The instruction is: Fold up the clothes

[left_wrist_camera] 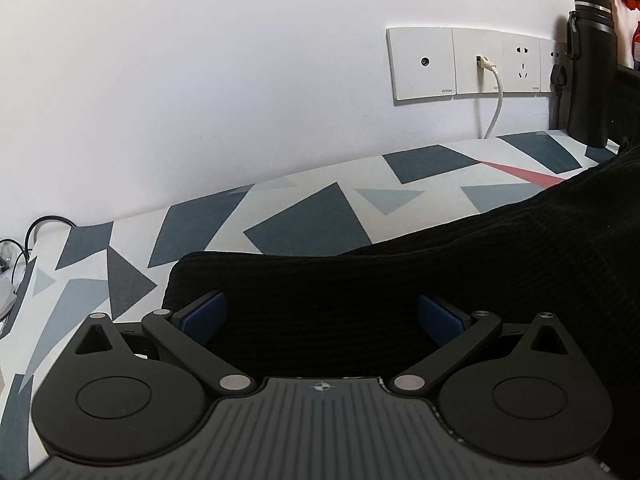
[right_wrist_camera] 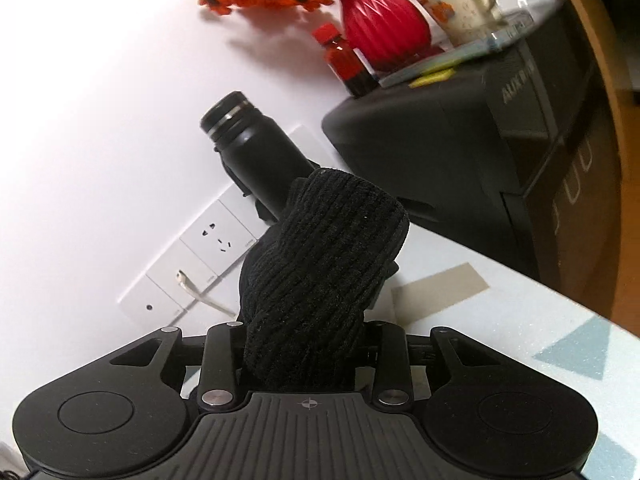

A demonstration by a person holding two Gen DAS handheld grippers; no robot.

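Black knit sweater (left_wrist_camera: 400, 280) lies on the patterned surface (left_wrist_camera: 304, 216) — my right hand-held gripper (right_wrist_camera: 304, 344) pinches a fold of it, my left hand-held gripper (left_wrist_camera: 320, 316) gapes wide above it.

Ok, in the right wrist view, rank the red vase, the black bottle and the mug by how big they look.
1. Black bottle
2. Red vase
3. Mug
The vase and the mug are cropped, so their order is unsure.

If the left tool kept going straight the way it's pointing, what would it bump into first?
The black knitted garment. It already lies between the left tool's open blue pads, so it would push into the fabric, well before the patterned table cover or the wall behind.
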